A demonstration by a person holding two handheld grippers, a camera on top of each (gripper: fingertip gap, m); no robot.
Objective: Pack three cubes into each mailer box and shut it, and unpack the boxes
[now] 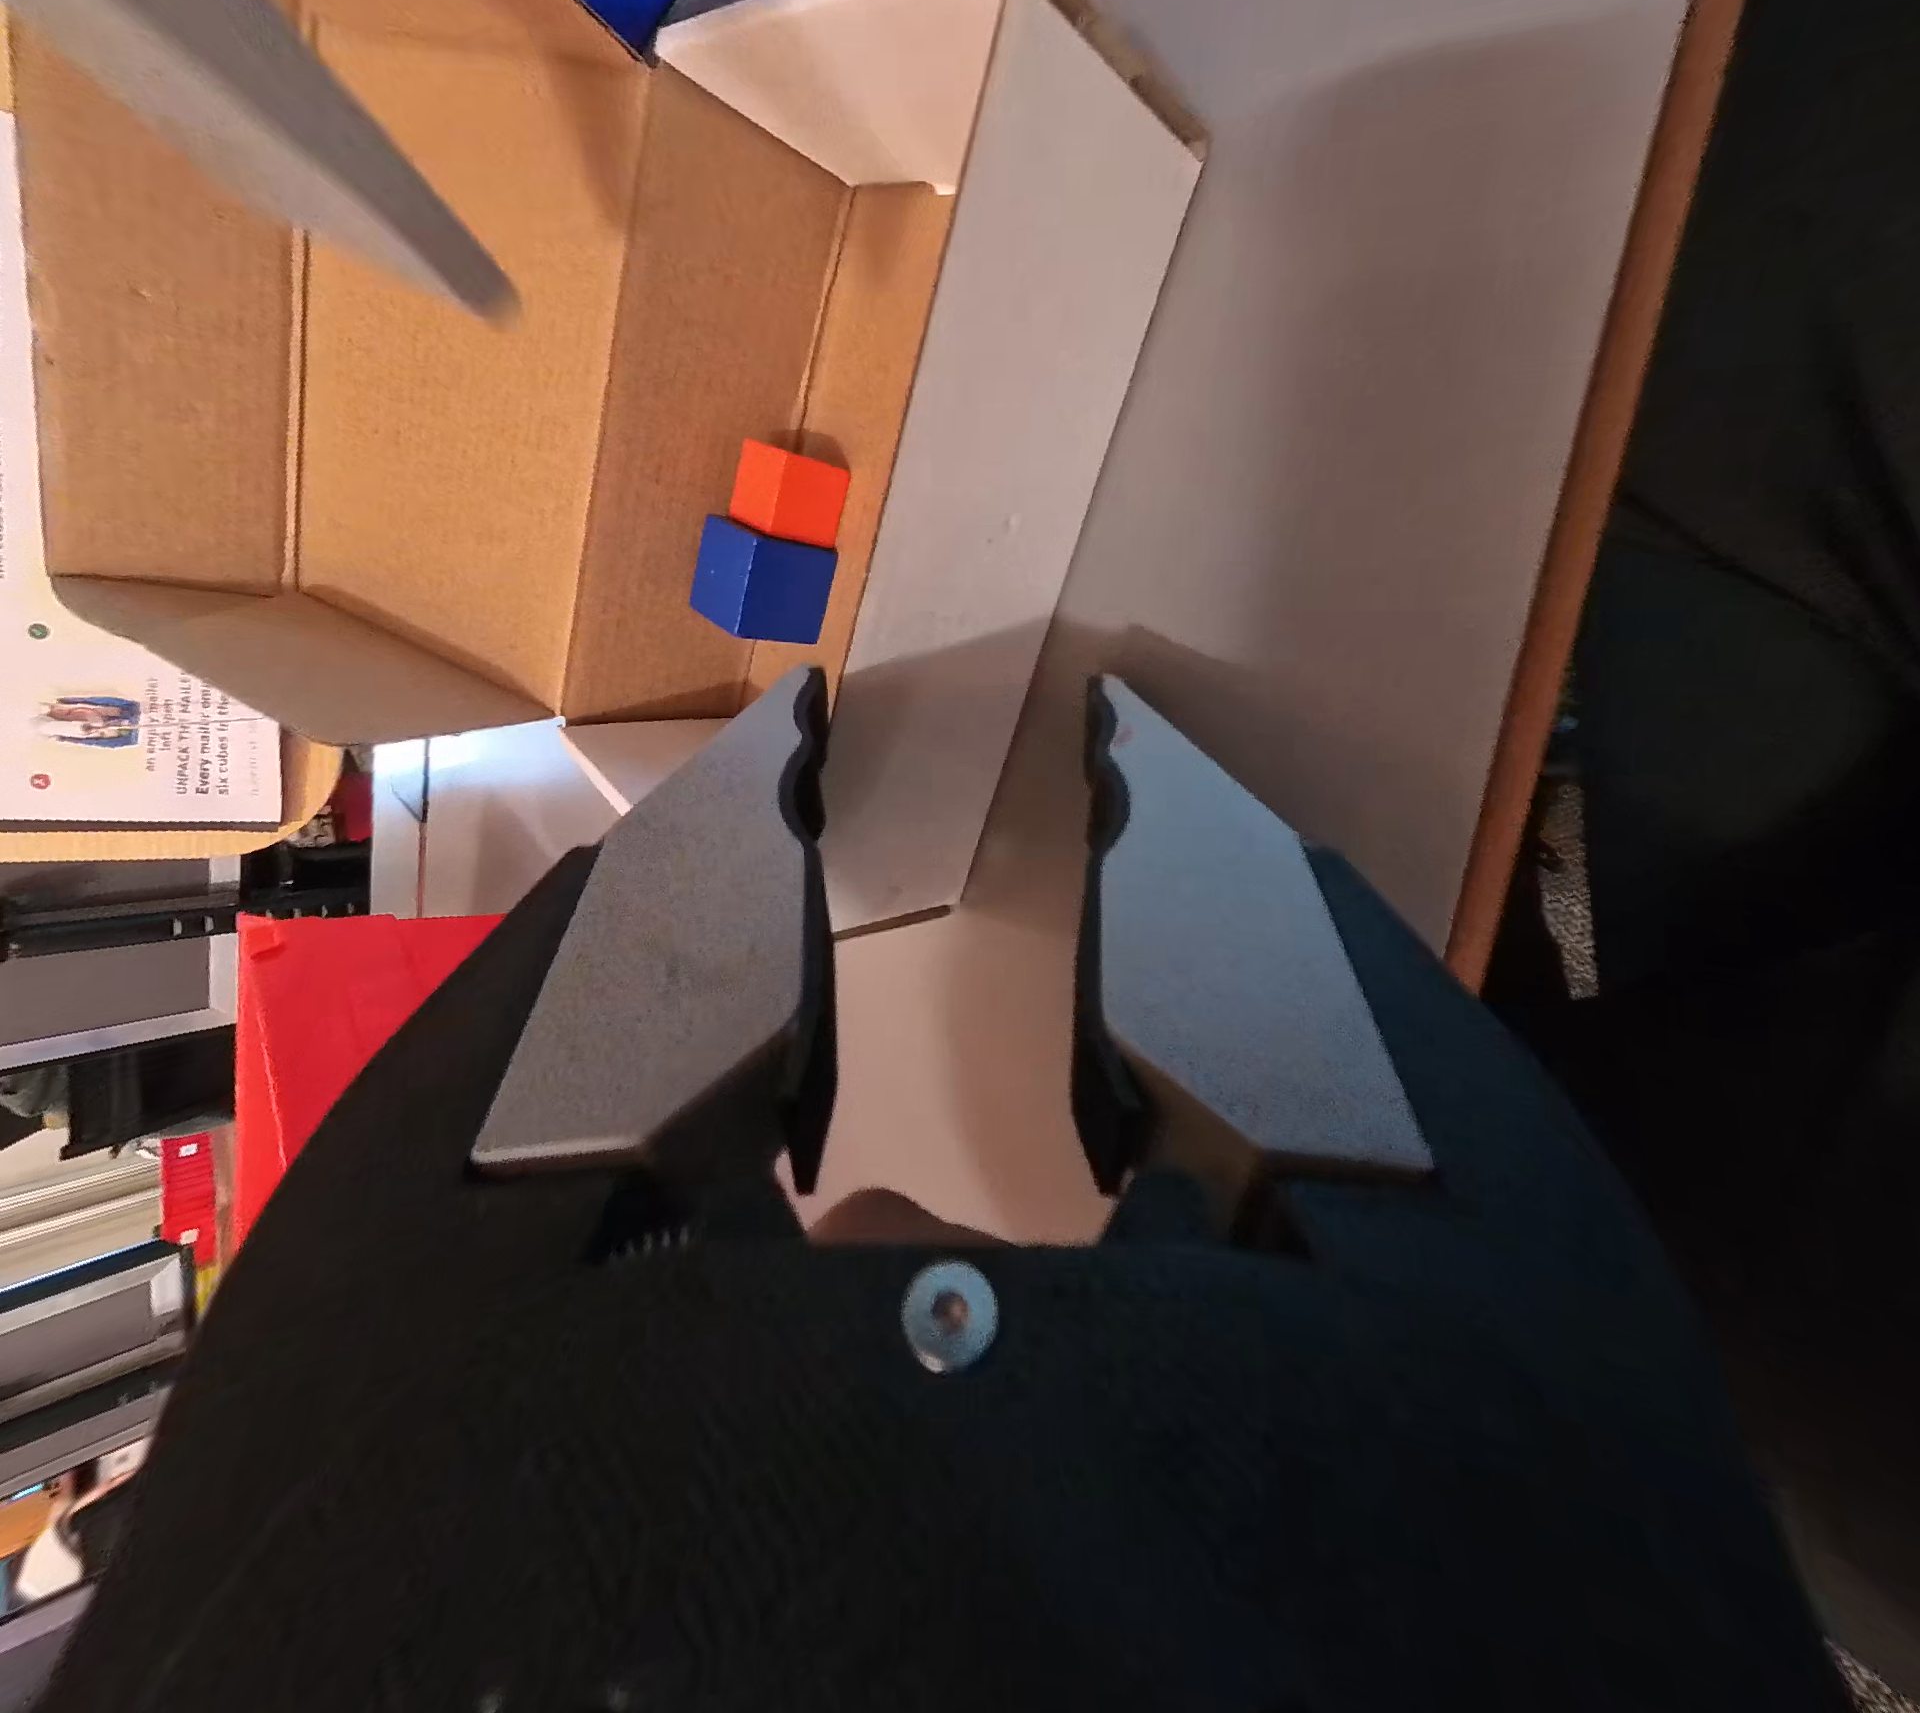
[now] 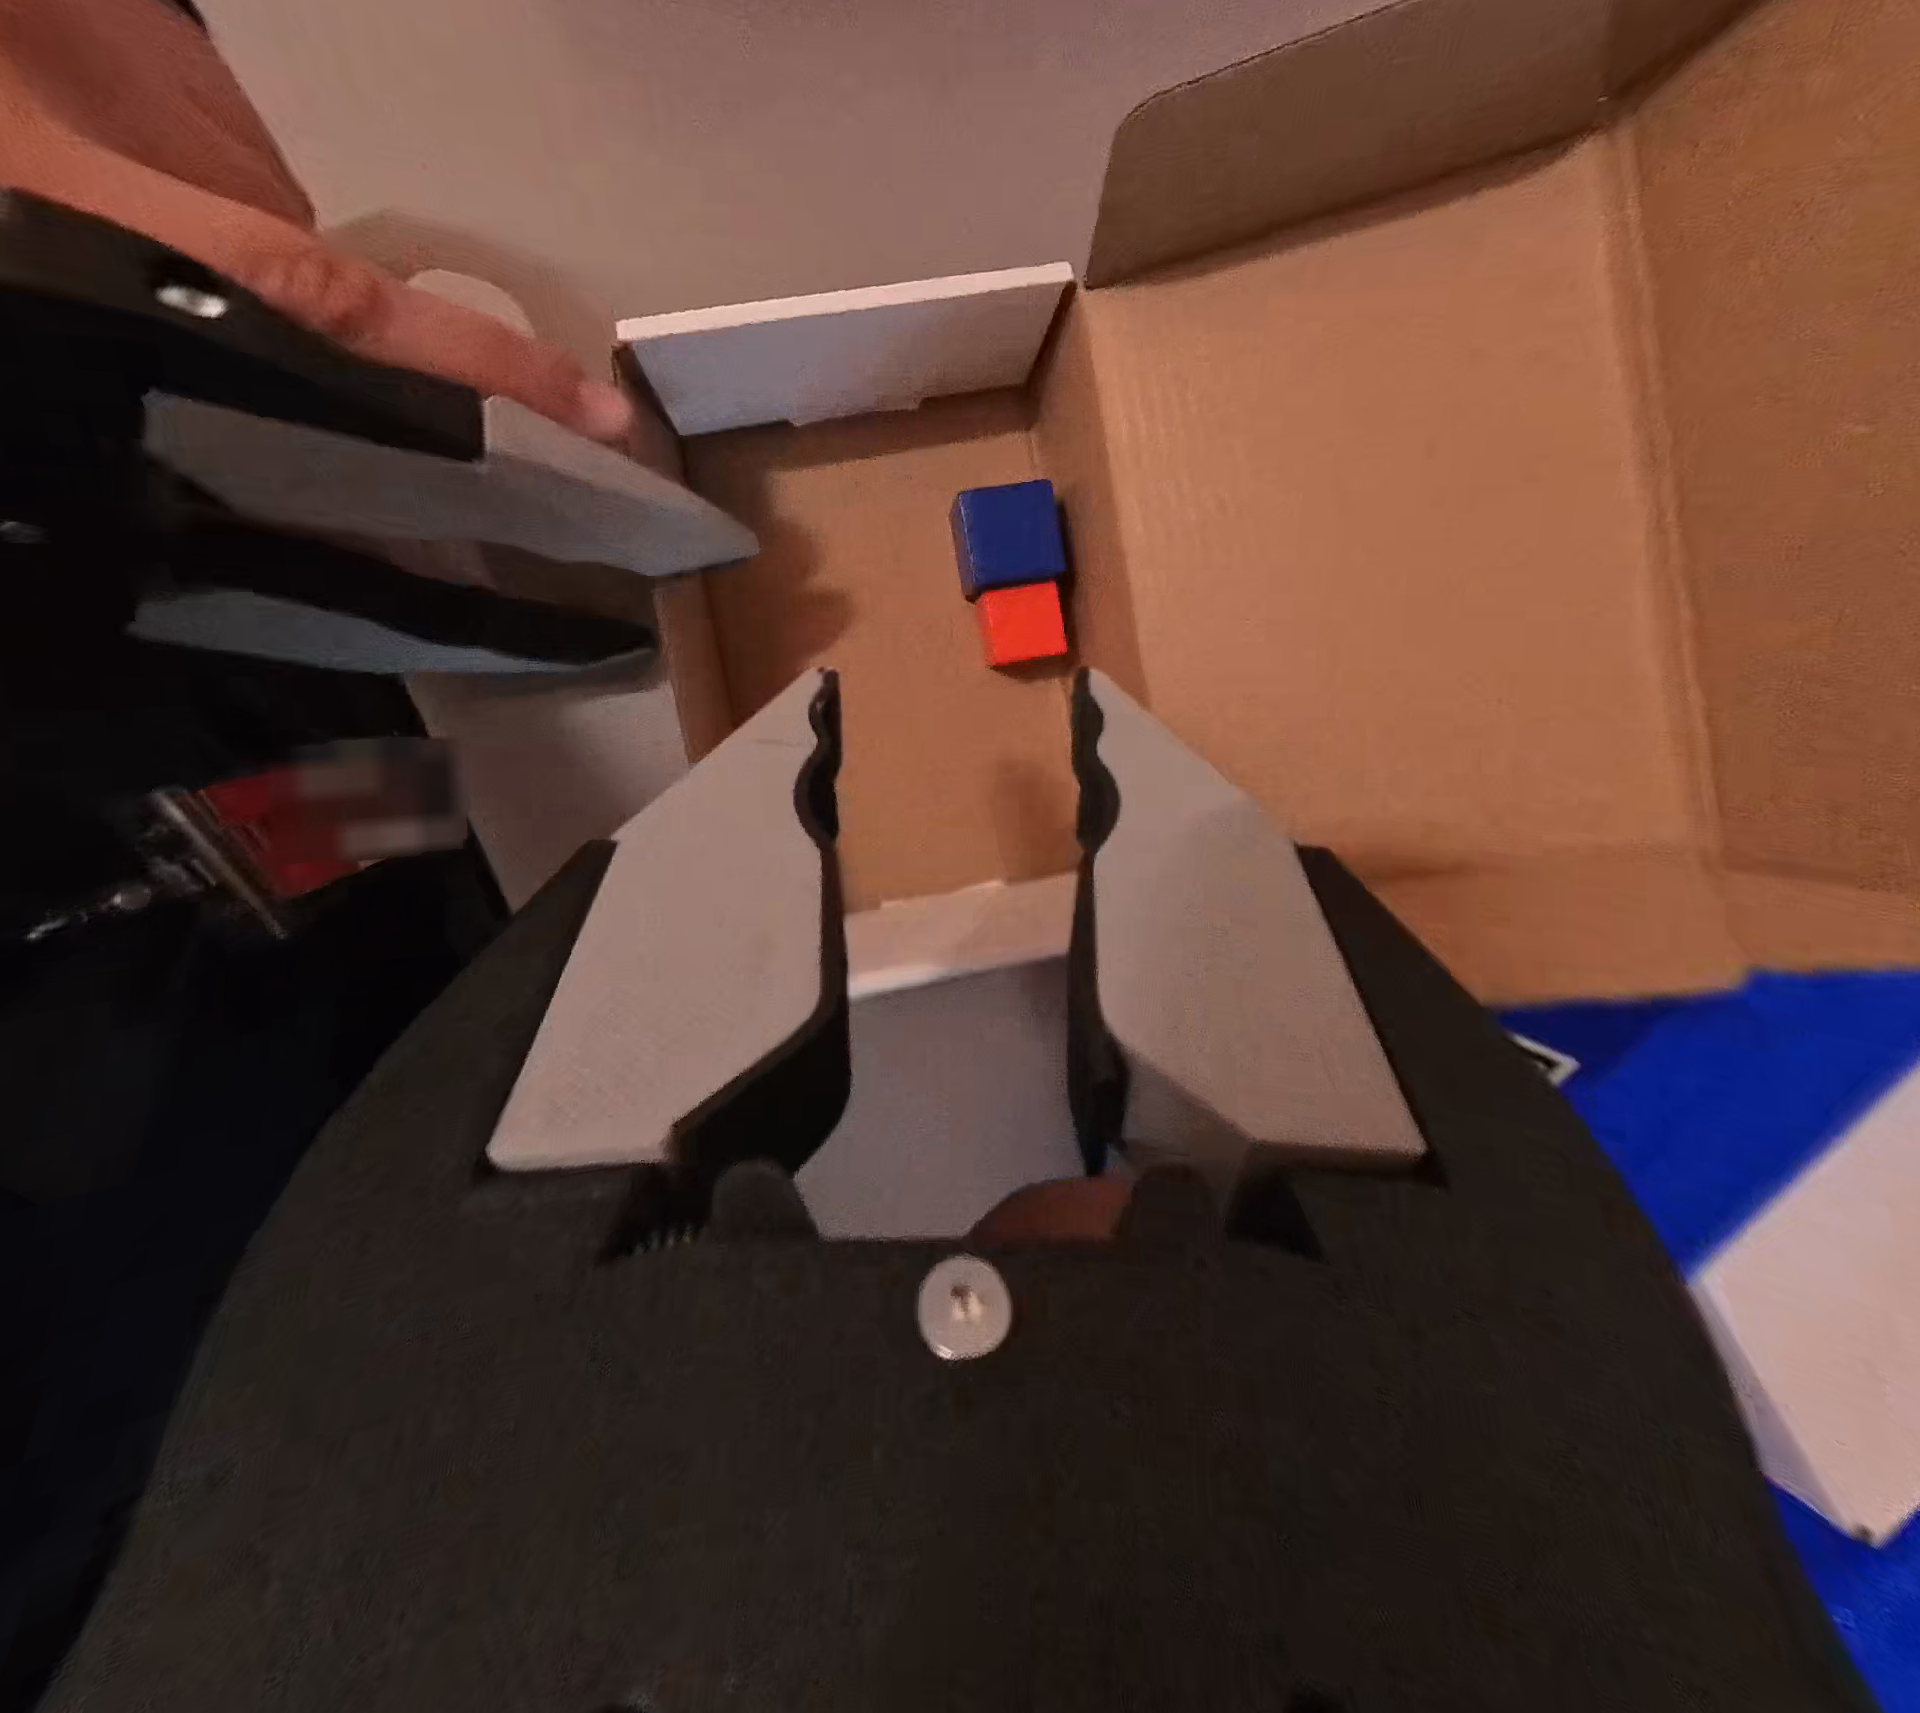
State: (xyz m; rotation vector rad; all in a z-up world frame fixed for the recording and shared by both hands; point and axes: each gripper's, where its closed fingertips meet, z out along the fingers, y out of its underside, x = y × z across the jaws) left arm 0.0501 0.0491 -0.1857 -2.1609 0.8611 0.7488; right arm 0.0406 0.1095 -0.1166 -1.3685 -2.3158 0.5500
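While the mailer box [image 2: 1351, 583] lies open on the surface [image 1: 1403, 313], only an orange cube [image 2: 1023, 622] and blue cube [image 2: 1006, 533] show inside, touching. Both the left gripper [image 1: 956, 728] and right gripper [image 2: 951, 697] have jaws spread, empty; blur smears the far fingers.

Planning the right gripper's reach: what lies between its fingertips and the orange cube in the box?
Only bare cardboard box floor between the right gripper and the orange cube, per the right wrist view.

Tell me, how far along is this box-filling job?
Done: an orange cube and a blue cube lie touching inside the open mailer box. In hand: nothing; the left gripper and right gripper are both open and empty. Left: if packing, a third cube, then shutting the lid.
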